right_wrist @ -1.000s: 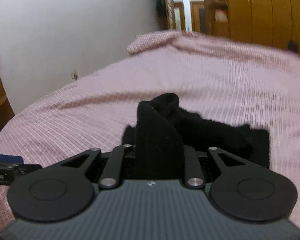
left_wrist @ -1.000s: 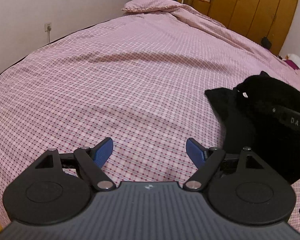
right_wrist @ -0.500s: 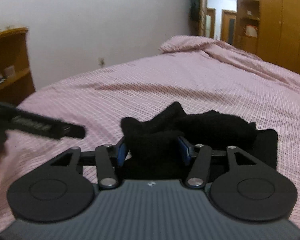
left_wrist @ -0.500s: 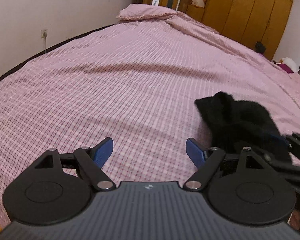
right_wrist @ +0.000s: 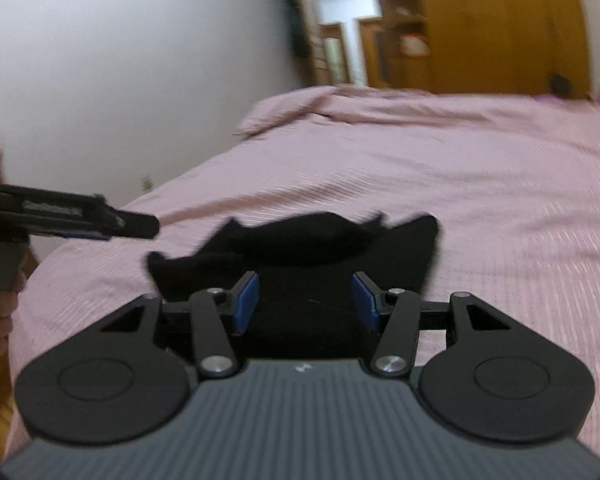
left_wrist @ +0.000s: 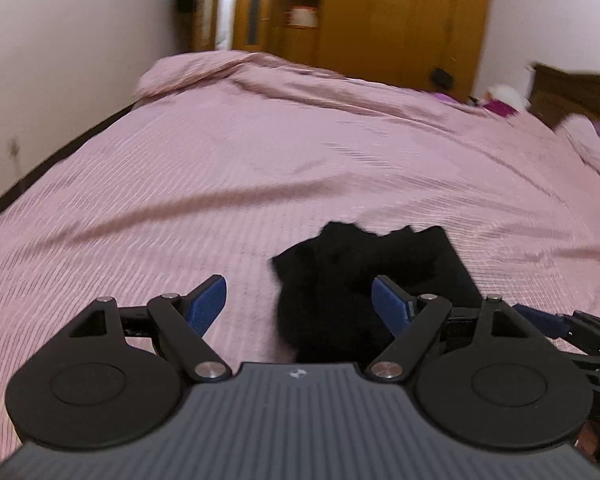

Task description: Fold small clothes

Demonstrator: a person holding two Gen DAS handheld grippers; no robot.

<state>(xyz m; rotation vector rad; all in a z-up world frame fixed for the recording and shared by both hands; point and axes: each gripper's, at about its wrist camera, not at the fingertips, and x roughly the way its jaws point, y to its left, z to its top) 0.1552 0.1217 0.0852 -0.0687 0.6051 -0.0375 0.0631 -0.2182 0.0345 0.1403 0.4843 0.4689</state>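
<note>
A small black garment [left_wrist: 352, 276] lies bunched on the pink checked bed cover [left_wrist: 260, 168]. My left gripper [left_wrist: 298, 300] is open and empty, just in front of the garment's left part; its right finger overlaps the cloth in view. My right gripper [right_wrist: 304, 300] is open, with the garment [right_wrist: 300, 248] lying between and beyond its blue pads [right_wrist: 246, 300]; I cannot tell whether the pads touch the cloth. The left gripper also shows in the right wrist view [right_wrist: 100, 220], at the left. Both views are motion-blurred.
A white wall [left_wrist: 60, 60] runs along the bed's left side. Wooden wardrobes [left_wrist: 400, 20] and a doorway stand beyond the bed's far end. A crumpled fold of cover [left_wrist: 204, 72] lies at the far left corner. A wooden headboard [left_wrist: 580, 96] is at right.
My right gripper has opened and let go of the black garment, which has dropped flatter on the bed. My left gripper has swung right toward the garment, staying open.
</note>
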